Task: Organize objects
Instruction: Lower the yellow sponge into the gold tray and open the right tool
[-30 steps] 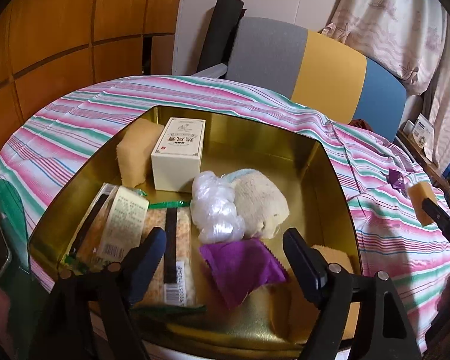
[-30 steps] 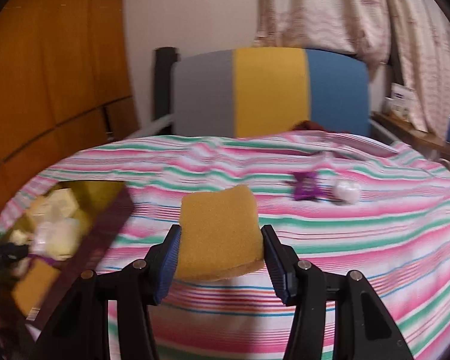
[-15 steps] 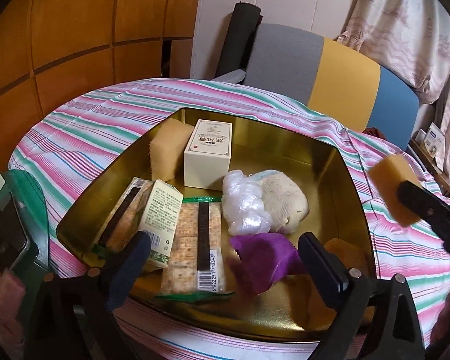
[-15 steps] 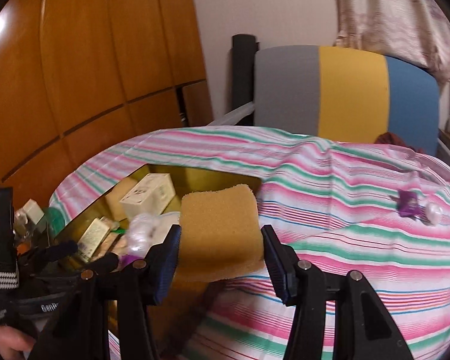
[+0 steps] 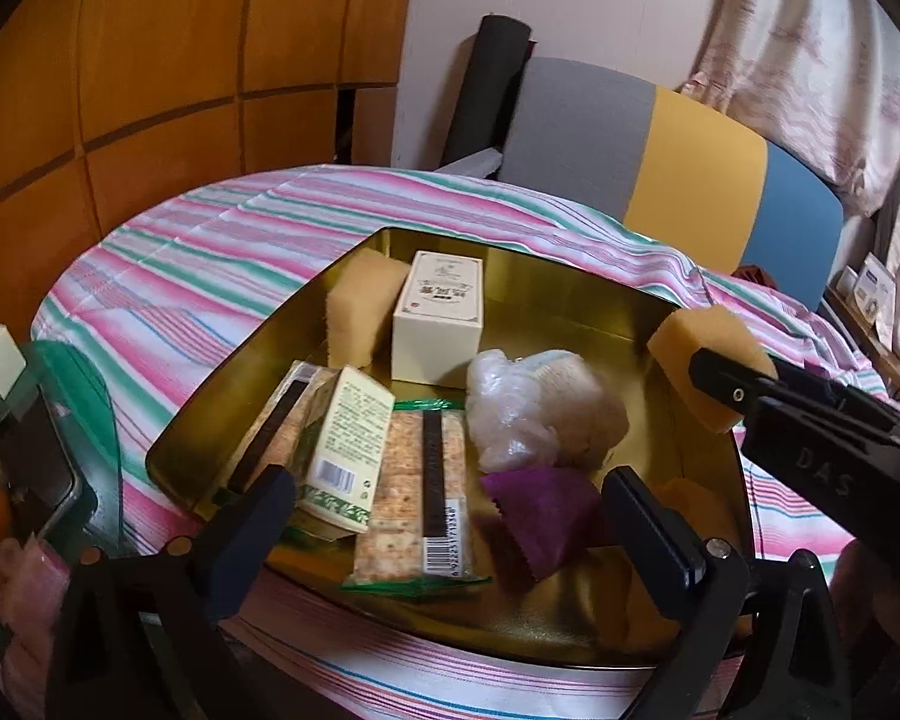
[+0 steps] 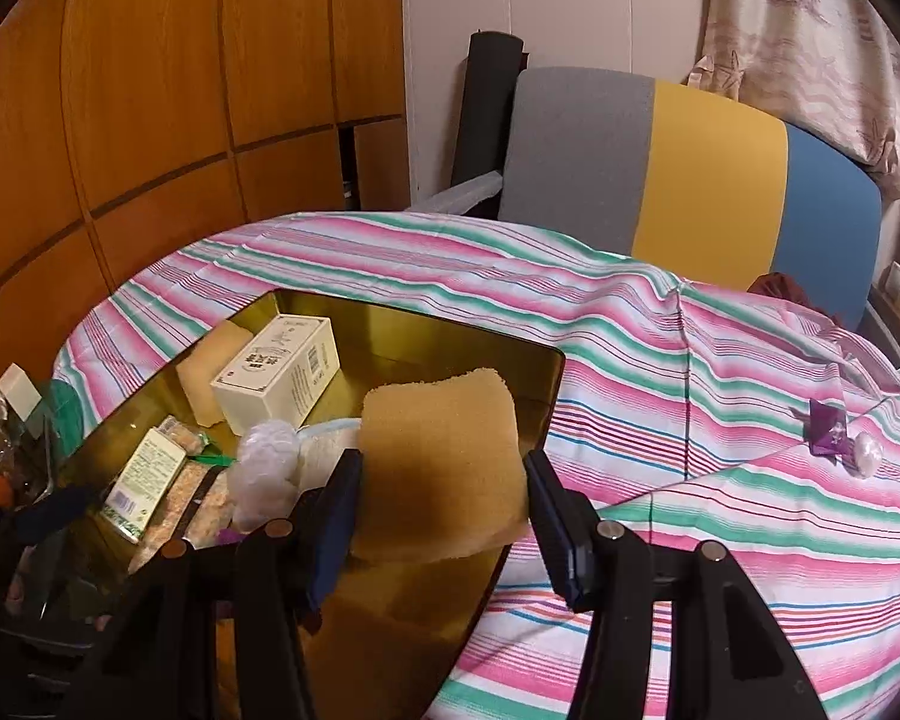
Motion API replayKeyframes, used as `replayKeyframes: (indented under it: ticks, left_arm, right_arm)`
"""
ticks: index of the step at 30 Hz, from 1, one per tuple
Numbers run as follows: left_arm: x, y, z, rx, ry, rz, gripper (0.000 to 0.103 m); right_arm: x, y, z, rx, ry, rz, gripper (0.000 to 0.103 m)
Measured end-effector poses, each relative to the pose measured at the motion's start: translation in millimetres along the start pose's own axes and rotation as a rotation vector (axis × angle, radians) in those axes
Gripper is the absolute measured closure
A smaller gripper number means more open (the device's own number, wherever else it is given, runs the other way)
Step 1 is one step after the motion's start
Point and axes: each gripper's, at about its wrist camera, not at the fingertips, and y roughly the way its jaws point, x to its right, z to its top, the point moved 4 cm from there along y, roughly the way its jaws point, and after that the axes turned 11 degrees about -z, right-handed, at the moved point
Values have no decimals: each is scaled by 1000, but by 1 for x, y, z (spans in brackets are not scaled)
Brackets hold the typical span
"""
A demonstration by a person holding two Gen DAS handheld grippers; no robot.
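Note:
A gold tray (image 5: 570,276) sits on the striped tablecloth and holds a white box (image 5: 441,315), a sponge (image 5: 363,306), cracker packs (image 5: 417,480), a green carton (image 5: 345,444), a plastic-wrapped bundle (image 5: 540,414) and a purple wrapper (image 5: 540,516). My right gripper (image 6: 441,498) is shut on a yellow sponge (image 6: 441,468) and holds it over the tray's right side (image 6: 546,396); it also shows in the left wrist view (image 5: 708,360). My left gripper (image 5: 444,516) is open and empty above the tray's near edge.
A purple candy (image 6: 825,435) and a white candy (image 6: 867,461) lie on the cloth (image 6: 690,420) to the right. A grey, yellow and blue chair (image 6: 690,180) stands behind the table. A green container with clutter (image 5: 42,438) sits at the left.
My right gripper has carried the yellow sponge left from the cloth to over the tray. My left gripper has drawn back a little and stayed open.

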Motion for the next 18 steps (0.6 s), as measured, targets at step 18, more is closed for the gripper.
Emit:
replayKeyframes:
  ticks: [18]
  left_arm:
    - [-6, -4, -2, -15, -78, -24, 0]
  right_arm:
    - [5, 21, 0, -104, 68, 37, 40]
